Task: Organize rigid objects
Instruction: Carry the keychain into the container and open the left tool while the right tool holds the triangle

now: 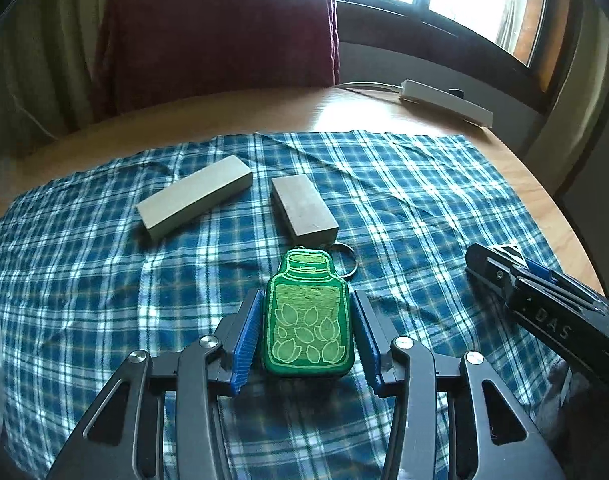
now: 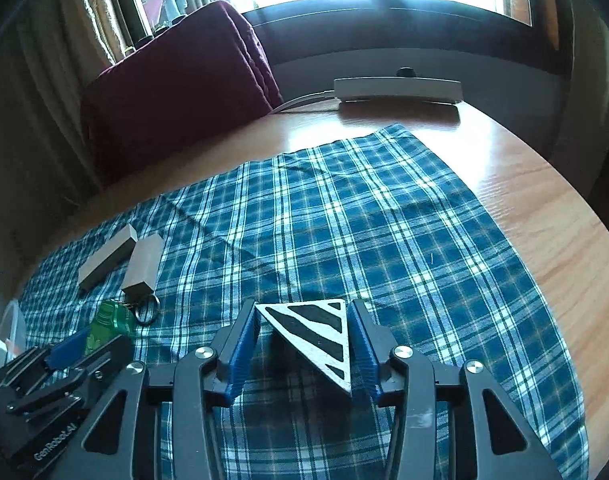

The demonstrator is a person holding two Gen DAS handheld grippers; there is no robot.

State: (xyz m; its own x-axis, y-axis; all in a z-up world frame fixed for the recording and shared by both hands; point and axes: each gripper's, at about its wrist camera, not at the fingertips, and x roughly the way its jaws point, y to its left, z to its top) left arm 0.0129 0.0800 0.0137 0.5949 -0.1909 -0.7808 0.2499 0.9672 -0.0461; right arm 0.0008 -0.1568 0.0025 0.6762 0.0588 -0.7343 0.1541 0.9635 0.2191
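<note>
A green bottle-shaped key tag (image 1: 306, 320) with a metal ring (image 1: 346, 260) sits between the blue pads (image 1: 246, 334) of my left gripper (image 1: 306, 296), which is shut on its sides low over the plaid cloth (image 1: 404, 208). My right gripper (image 2: 302, 306) is shut on a black-and-white striped triangle (image 2: 316, 328), which casts a shadow on the cloth beneath. Two grey rectangular blocks, a long one (image 1: 194, 196) and a short one (image 1: 304, 206), lie side by side beyond the tag. The right gripper (image 1: 544, 300) shows at the right of the left wrist view.
The blue plaid cloth (image 2: 344, 220) covers a round wooden table (image 2: 544, 208). A white power strip (image 2: 396, 88) lies at the far edge. A maroon chair back (image 1: 216, 36) stands behind the table. A clear plastic container (image 2: 8, 332) is at the left.
</note>
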